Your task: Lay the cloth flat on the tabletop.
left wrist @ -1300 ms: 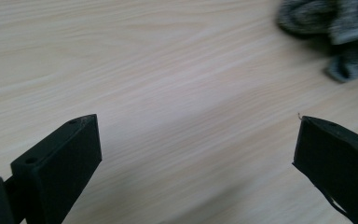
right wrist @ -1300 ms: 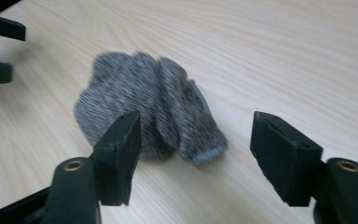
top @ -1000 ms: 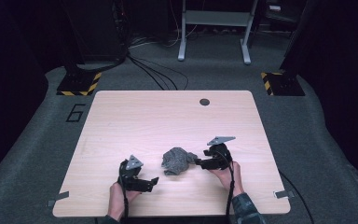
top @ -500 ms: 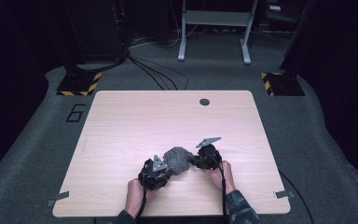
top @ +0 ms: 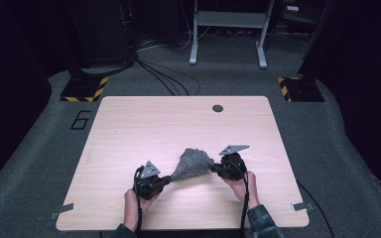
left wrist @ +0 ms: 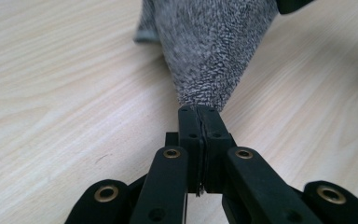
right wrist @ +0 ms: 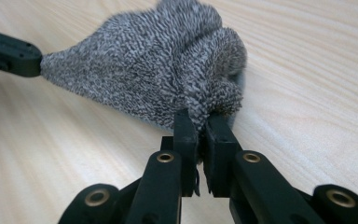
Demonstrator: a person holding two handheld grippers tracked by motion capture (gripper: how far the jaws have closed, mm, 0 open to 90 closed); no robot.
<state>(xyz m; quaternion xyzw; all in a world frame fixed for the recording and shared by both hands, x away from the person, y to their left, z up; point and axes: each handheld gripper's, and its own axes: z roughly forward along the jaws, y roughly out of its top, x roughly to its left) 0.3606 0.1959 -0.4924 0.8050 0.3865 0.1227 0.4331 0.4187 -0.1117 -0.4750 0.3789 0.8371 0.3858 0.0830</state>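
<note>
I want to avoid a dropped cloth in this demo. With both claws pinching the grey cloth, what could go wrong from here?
1. The left claw grips only a thin edge of the grey cloth; a harder pull could slip it free.
2. The right claw holds a bunched fold, so the cloth may spread unevenly.
3. Part of the cloth looks to rest on the table and may drag there.
</note>
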